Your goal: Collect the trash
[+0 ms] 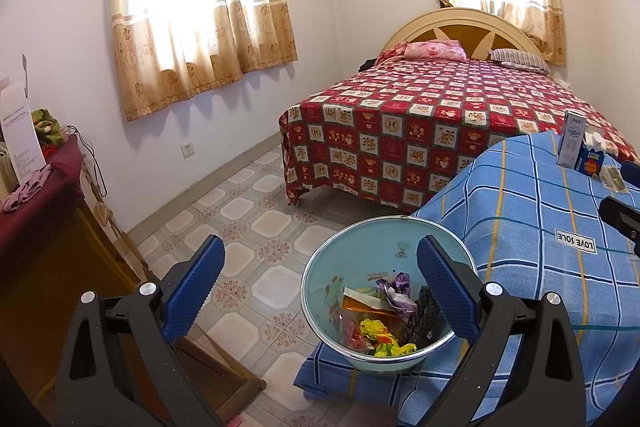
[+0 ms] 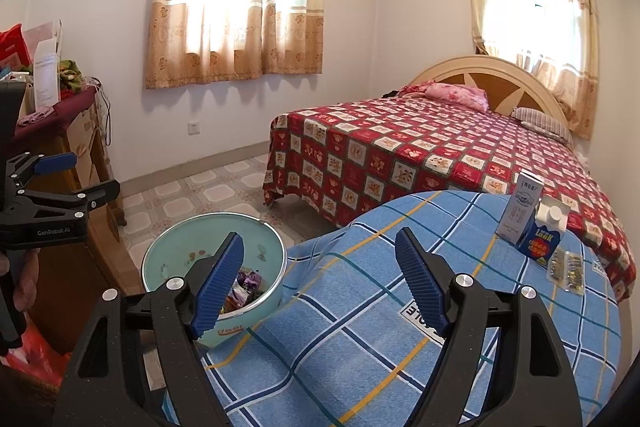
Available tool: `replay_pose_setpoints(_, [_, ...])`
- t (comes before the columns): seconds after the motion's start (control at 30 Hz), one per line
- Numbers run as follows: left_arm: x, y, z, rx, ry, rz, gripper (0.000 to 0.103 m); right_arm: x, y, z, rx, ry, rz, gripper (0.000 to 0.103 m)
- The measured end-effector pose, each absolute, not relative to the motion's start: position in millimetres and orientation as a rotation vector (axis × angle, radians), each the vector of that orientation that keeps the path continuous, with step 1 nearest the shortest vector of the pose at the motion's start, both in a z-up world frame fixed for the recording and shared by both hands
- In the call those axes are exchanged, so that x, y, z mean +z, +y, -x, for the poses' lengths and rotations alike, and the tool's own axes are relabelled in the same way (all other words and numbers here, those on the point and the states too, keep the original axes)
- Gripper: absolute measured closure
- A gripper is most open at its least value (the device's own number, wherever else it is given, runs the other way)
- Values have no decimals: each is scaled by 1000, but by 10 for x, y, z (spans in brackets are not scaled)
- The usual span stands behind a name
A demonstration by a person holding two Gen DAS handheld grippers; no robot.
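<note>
Left wrist view: the pale green bin (image 1: pixel 384 267), holding wrappers (image 1: pixel 380 323), stands on the floor against the blue-checked table (image 1: pixel 540 247). Above it the left gripper (image 1: pixel 320 291) is spread and empty. The right gripper (image 2: pixel 320 283), likewise released, faces cartons (image 2: pixel 532 223) across the table, probably next.

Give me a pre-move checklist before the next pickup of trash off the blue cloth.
1. Left gripper empty, jaws wide: ok.
2. Right gripper empty, jaws open: ok.
3. Bin open-topped, wrappers inside, room left: ok.
4. Targets in sight: white carton, blue carton, foil packet on the blue cloth: ok.
5. Cartons empty, truly trash: cannot tell.
6. Path from right gripper to cartons free of obstacles: ok.
</note>
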State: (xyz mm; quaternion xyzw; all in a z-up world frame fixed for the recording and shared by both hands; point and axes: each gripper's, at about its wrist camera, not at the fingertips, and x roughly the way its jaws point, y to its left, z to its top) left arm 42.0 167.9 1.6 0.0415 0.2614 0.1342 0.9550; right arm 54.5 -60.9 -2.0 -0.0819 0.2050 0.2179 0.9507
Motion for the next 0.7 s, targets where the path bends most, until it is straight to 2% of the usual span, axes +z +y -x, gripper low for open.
replay_pose_setpoints(0.7, [4, 1683, -422, 275, 531, -84, 6, -39, -570, -499, 445, 417, 162, 26])
